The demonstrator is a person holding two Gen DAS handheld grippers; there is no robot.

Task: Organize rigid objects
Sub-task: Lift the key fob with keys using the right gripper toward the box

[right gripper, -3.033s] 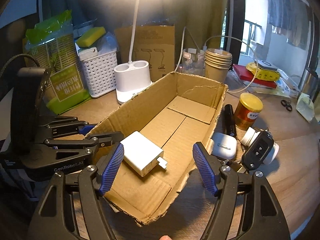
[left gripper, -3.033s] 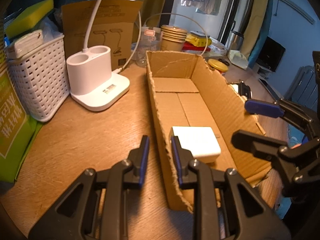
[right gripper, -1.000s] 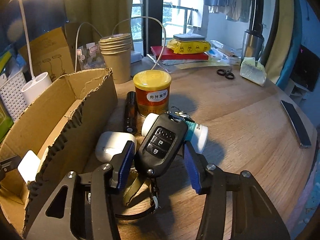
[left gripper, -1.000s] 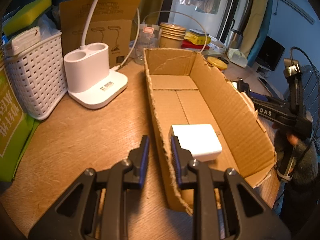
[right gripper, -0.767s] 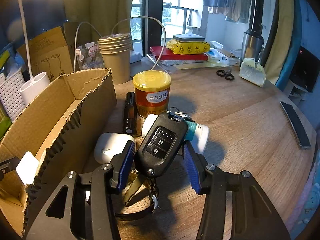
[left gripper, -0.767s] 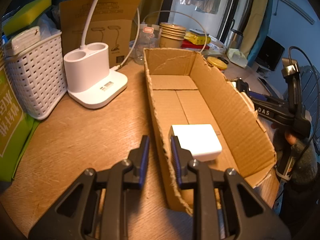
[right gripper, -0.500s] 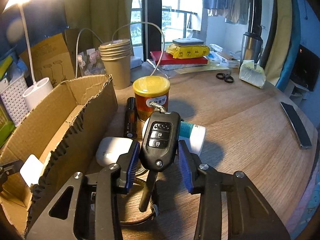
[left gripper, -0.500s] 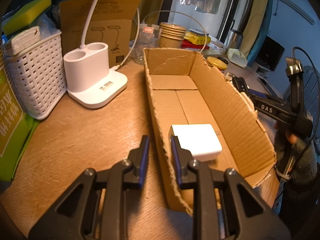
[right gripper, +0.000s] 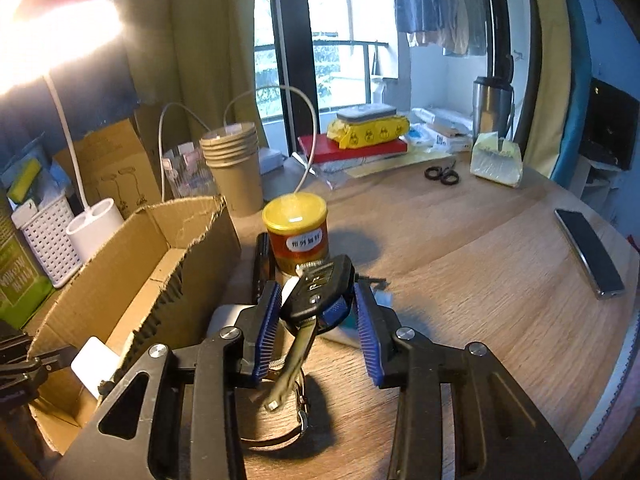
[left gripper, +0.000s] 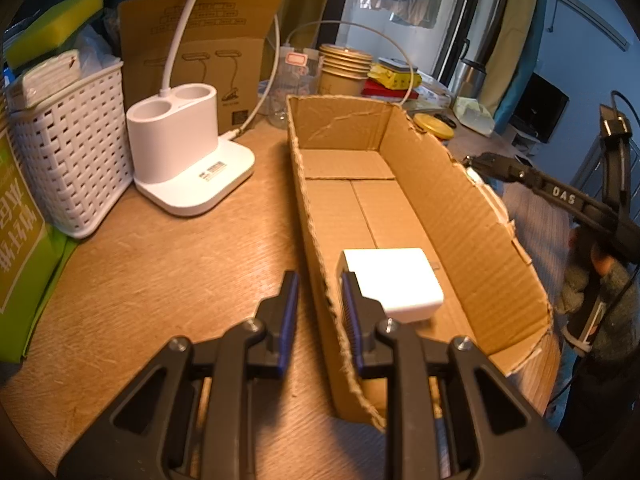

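Observation:
My right gripper point(right gripper: 316, 320) is shut on a black car key fob point(right gripper: 320, 290) and holds it lifted above the table, its key blade and ring point(right gripper: 280, 412) hanging down. Behind it stand a yellow-lidded jar point(right gripper: 297, 232) and a black flashlight point(right gripper: 261, 262); a white earbud case point(right gripper: 226, 316) lies beside the box. My left gripper point(left gripper: 318, 308) is shut on the left wall of the open cardboard box point(left gripper: 316, 240). A white charger block point(left gripper: 394, 282) lies inside the box, also showing in the right wrist view point(right gripper: 96, 362).
A white lamp base point(left gripper: 188, 160), a white woven basket point(left gripper: 68, 156) and a green bag point(left gripper: 20, 248) stand left of the box. Stacked paper cups point(right gripper: 234, 168), scissors point(right gripper: 442, 174), a phone point(right gripper: 588, 252) and books point(right gripper: 356, 146) sit on the wooden table.
My right gripper closed on the key fob and raised it off the table; the key tilted upright. My left gripper has kept its hold on the box wall.

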